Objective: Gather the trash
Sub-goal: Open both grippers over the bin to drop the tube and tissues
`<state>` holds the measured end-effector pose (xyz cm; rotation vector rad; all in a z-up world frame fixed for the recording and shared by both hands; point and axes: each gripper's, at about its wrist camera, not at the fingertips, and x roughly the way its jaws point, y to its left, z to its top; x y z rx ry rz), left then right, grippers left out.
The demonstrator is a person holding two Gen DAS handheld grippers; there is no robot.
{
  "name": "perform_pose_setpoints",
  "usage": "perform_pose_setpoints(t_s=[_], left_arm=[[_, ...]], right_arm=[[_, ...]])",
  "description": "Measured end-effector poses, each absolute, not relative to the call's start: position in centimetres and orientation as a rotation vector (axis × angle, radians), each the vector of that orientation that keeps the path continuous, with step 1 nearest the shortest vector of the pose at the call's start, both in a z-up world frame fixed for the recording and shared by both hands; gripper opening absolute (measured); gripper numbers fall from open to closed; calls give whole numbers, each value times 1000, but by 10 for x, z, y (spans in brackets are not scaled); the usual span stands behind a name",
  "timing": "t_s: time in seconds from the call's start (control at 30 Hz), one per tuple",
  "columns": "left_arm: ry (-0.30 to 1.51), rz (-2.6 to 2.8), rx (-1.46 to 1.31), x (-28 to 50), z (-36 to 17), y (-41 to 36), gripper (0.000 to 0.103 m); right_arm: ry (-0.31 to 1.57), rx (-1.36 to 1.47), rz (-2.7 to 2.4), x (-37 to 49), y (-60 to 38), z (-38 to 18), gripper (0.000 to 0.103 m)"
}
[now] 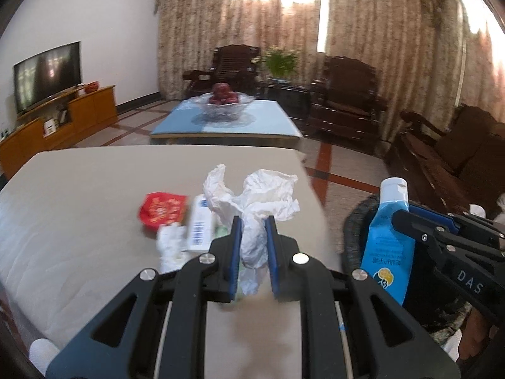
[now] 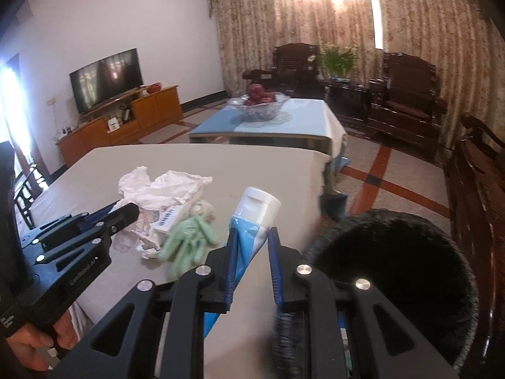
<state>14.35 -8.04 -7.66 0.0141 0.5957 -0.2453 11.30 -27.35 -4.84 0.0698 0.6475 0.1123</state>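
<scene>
Above the beige counter (image 1: 79, 195), the left claw (image 1: 254, 240) pinched crumpled white tissue paper (image 1: 255, 208); the right claw (image 2: 252, 252) pinched a blue-and-white plastic tube (image 2: 252, 221). The dark woven bin (image 2: 394, 252) stood at four o'clock; release only over its mouth.

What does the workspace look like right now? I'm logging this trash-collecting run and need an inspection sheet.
Surface: beige cloth-covered table, partly littered.
Job's things: crumpled white tissue; blue plastic tube with white cap; dark woven bin beside the table.
Clutter: red foil packet, white barcoded carton, pale green glove.
Grippers: left gripper shut on tissue; right gripper shut on tube.
Cables: nothing seen.
Surroundings: glass fruit bowl, television, wooden armchairs.
</scene>
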Motion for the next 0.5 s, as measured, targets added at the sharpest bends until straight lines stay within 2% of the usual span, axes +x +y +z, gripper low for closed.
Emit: perform_pose_setpoints(t_s=[0.5], left_arm=[[604, -502, 29, 149, -95, -189, 14]], right_arm=[[660, 97, -116, 95, -376, -53, 19]])
